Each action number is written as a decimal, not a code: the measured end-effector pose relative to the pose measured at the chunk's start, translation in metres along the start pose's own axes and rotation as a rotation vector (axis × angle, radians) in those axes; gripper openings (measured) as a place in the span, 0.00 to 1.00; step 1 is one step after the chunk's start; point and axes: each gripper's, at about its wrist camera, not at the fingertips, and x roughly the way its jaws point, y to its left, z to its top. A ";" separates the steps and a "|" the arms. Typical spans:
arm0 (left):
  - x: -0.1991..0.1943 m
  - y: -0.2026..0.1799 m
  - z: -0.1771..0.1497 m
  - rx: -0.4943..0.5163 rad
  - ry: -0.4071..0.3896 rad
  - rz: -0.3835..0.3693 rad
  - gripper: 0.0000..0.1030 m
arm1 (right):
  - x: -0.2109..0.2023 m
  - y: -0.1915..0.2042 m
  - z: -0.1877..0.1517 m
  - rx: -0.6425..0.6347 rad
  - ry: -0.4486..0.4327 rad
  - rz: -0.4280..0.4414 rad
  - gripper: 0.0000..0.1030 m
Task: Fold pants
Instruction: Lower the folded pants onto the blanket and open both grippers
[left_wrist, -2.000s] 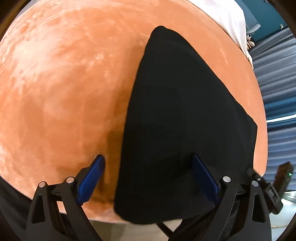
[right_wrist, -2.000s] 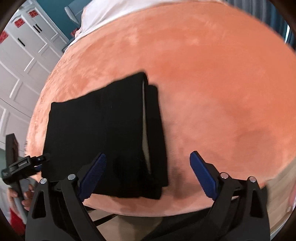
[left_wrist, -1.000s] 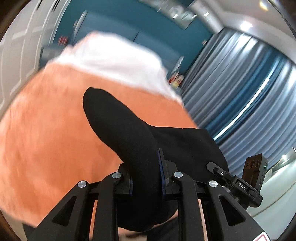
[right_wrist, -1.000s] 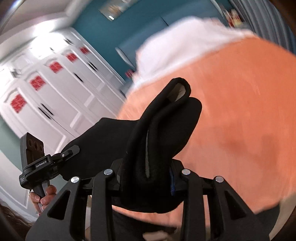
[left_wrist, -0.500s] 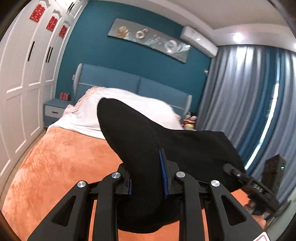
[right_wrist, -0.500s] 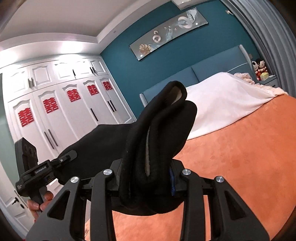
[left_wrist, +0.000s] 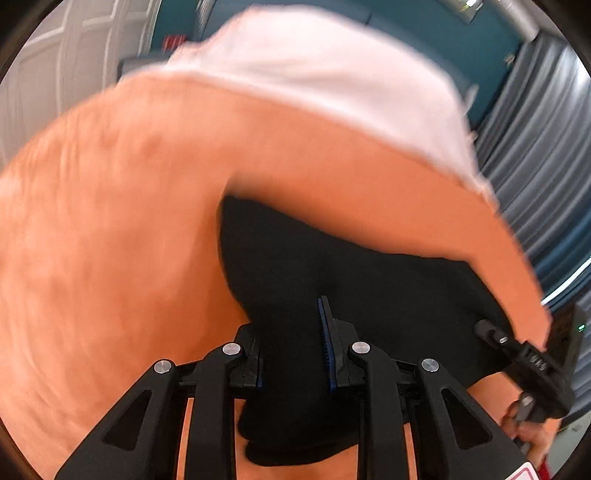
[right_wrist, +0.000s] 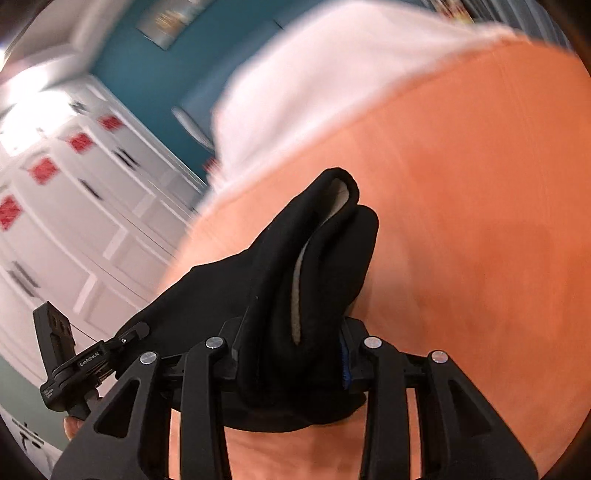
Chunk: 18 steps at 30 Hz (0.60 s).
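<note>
The black pants (left_wrist: 332, 266) hang bunched between both grippers above the orange blanket (left_wrist: 110, 221). My left gripper (left_wrist: 293, 354) is shut on one end of the folded pants. My right gripper (right_wrist: 291, 350) is shut on the other end (right_wrist: 314, 258), where a pale lining shows inside the fold. The right gripper also shows at the right edge of the left wrist view (left_wrist: 532, 354). The left gripper shows at the left of the right wrist view (right_wrist: 74, 365).
The orange blanket (right_wrist: 480, 221) covers the bed, with a white sheet (left_wrist: 332, 74) at its far end. White wardrobe doors (right_wrist: 74, 221) stand at the left. Grey-blue curtains (left_wrist: 546, 147) hang at the right.
Both grippers closed on the pants and lifted them off the blanket. Since half a second ago both cameras have tilted down toward the bed, with motion blur.
</note>
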 end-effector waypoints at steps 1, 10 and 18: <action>0.007 0.009 -0.009 -0.002 -0.007 0.014 0.38 | 0.004 -0.011 -0.010 0.012 -0.012 -0.013 0.52; -0.097 0.031 0.015 -0.088 -0.171 0.098 0.43 | -0.088 0.013 0.004 0.094 -0.221 -0.004 0.59; -0.035 -0.057 0.086 -0.002 -0.133 0.055 0.64 | 0.002 0.104 0.054 -0.175 -0.092 0.076 0.28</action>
